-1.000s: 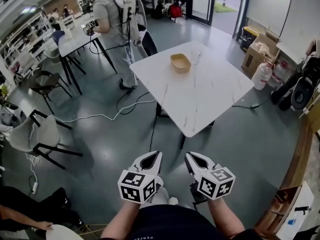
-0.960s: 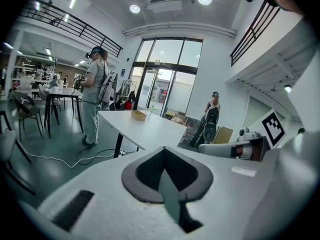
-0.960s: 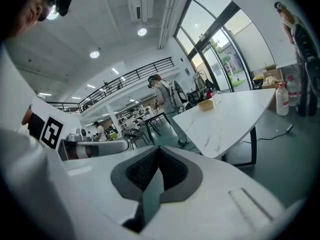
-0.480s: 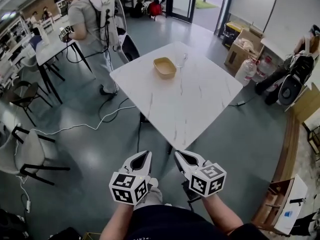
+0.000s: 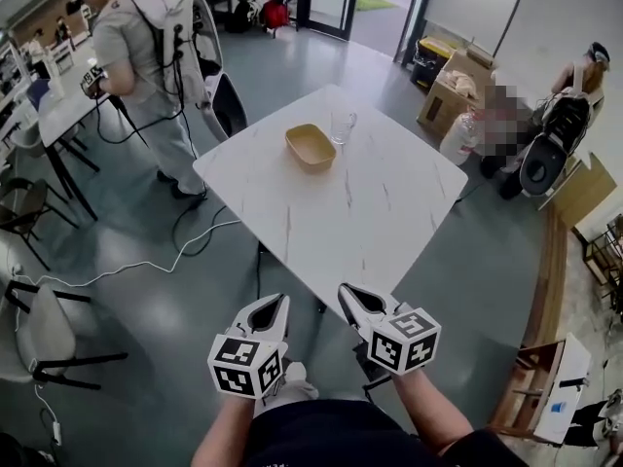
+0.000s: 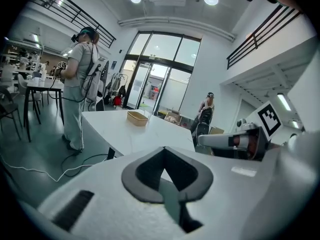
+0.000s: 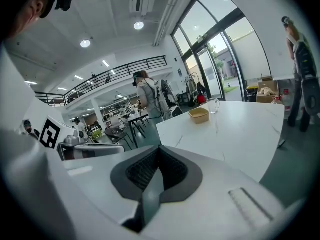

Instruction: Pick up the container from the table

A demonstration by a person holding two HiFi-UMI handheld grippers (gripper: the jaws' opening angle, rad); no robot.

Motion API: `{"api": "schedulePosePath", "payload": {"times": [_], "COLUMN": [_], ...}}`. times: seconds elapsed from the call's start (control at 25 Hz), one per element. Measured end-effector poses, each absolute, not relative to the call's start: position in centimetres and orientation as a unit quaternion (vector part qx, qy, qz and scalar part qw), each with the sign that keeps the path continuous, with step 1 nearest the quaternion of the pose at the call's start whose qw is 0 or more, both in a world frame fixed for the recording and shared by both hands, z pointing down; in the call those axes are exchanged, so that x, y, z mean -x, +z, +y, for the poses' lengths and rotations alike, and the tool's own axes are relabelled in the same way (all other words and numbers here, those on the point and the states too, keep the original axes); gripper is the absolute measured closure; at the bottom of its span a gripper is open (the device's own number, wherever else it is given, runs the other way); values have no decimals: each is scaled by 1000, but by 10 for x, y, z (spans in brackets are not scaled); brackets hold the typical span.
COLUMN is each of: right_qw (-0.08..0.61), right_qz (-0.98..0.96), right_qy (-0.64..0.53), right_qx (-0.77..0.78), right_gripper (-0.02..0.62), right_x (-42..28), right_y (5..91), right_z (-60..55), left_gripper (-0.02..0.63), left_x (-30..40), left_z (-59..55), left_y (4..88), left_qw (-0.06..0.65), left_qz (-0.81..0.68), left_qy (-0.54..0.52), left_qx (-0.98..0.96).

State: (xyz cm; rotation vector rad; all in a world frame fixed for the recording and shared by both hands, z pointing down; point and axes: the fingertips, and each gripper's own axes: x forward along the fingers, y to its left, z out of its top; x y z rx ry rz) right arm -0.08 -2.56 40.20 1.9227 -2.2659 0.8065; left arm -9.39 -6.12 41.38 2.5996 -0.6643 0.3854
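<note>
A shallow tan container (image 5: 311, 146) sits near the far side of a white marble-look table (image 5: 370, 224); it also shows small in the left gripper view (image 6: 137, 117) and the right gripper view (image 7: 199, 115). A clear glass (image 5: 342, 125) stands just beyond it. My left gripper (image 5: 275, 304) and right gripper (image 5: 348, 294) are held side by side over the floor, just short of the table's near corner, both shut and empty. The container lies far ahead of both.
A person with a backpack (image 5: 146, 61) stands at the table's far left beside another table. Cables (image 5: 146, 261) trail over the grey floor. Chairs (image 5: 44, 324) stand at left. Cardboard boxes (image 5: 450, 90) and a seated person (image 5: 555, 144) are at the far right.
I have walked closer to the table: it now fills more of the head view, and its near corner lies just ahead of both grippers. Both grippers stay shut, side by side.
</note>
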Motion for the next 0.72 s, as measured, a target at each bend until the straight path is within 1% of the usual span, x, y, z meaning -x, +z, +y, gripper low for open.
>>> {"api": "schedulePosePath", "payload": {"times": [0.2,0.4,0.72], "right_qw": [37,50,61], "right_qz": [-730,-730,-754], "right_qy": [255,256,256], "right_qx": [-633,-632,-602], "right_gripper": [594,594,594], "right_x": [-9,-25,-63], "right_y": [399,402,403], "right_z": [-59,-79,-118], "left_gripper": [611,611,611], "left_x": [86,66,31], "left_z": [-99,-113,-140], "left_y": [415,420,420], "left_qw": [214,212,209], "left_qz": [-225,-202,-216], "left_qy": [138,140,148], "left_qx": [-941,-946,-942]}}
